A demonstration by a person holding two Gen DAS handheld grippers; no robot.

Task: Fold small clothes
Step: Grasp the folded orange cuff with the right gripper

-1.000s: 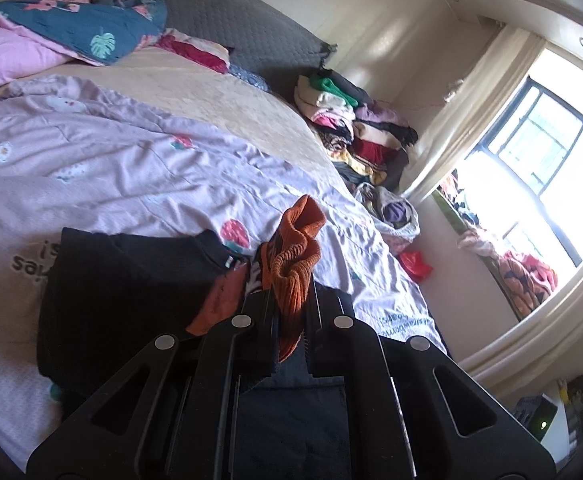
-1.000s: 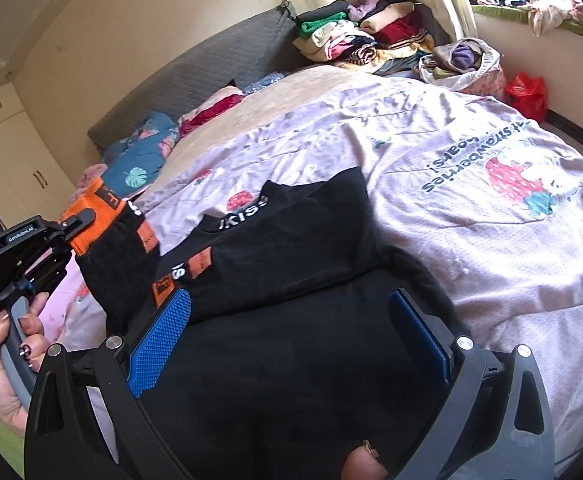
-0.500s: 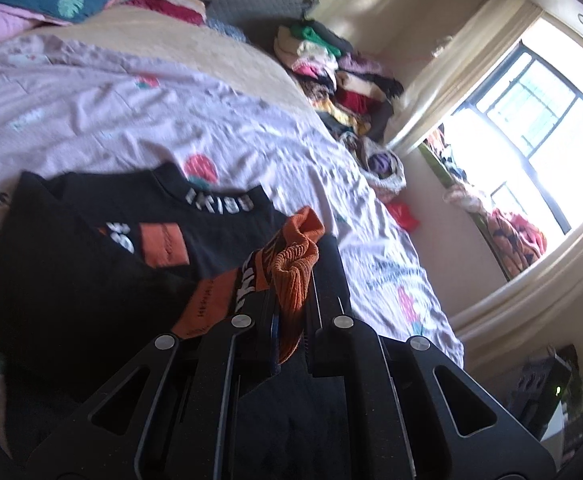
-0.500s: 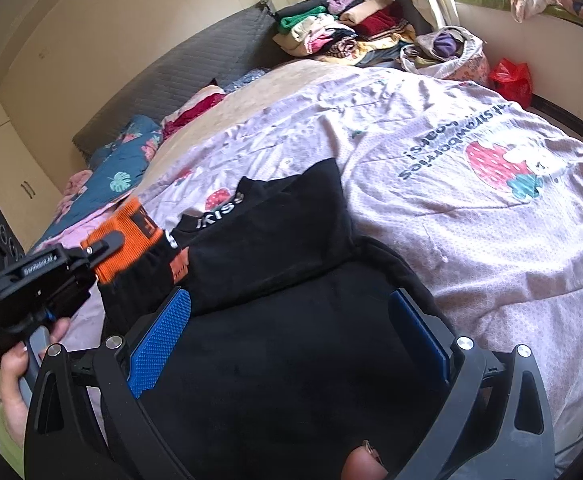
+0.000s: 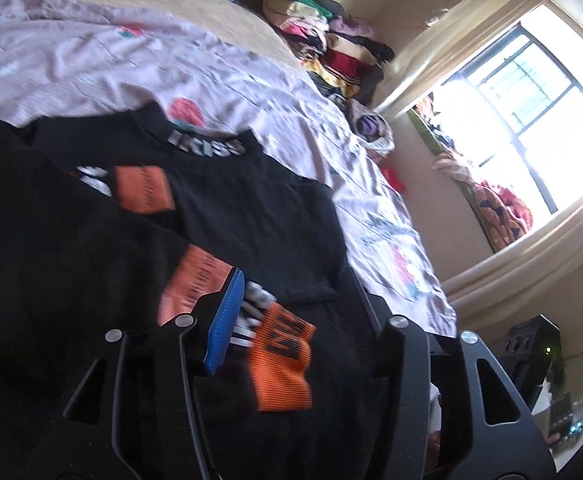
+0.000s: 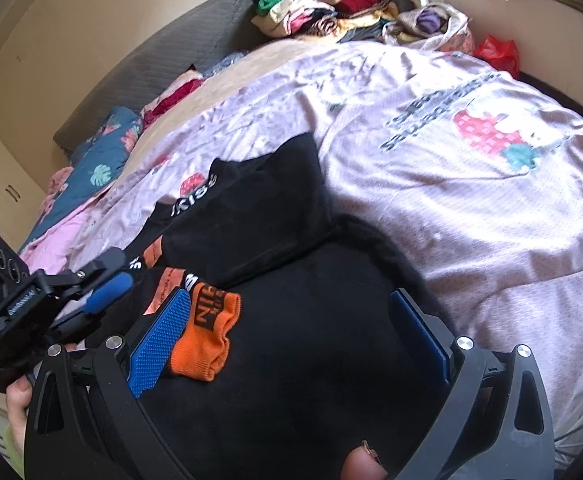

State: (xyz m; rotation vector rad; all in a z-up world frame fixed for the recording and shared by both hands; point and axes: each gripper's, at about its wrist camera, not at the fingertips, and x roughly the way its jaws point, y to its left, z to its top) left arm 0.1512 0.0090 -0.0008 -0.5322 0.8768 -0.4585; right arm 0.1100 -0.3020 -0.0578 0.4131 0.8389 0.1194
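Note:
A black shirt [image 5: 247, 200] with orange patches and a white-lettered collar lies on the lilac bedspread [image 5: 91, 60]. Its sleeve is folded across the body, and the orange cuff [image 5: 283, 356] rests on the black cloth between my left gripper's [image 5: 303, 328] open fingers. In the right wrist view the shirt [image 6: 259, 216] fills the lower middle and the orange cuff [image 6: 207, 332] lies beside my right gripper's left pad. My right gripper [image 6: 287, 332] is open and empty over the shirt's lower part. The left gripper [image 6: 103, 284] shows at the left, held by a hand.
A pile of folded clothes [image 5: 327, 36] sits at the bed's far corner by the grey headboard [image 6: 163, 64]. Pillows and a blue leaf-print cloth [image 6: 99, 164] lie at the bed's head. A bright window [image 5: 523, 88] and a red bag [image 6: 495, 52] are beside the bed.
My left gripper carried the orange-cuffed sleeve across the shirt, lowered it and opened. The cuff now lies loose on the black cloth. The right gripper stayed open, almost still.

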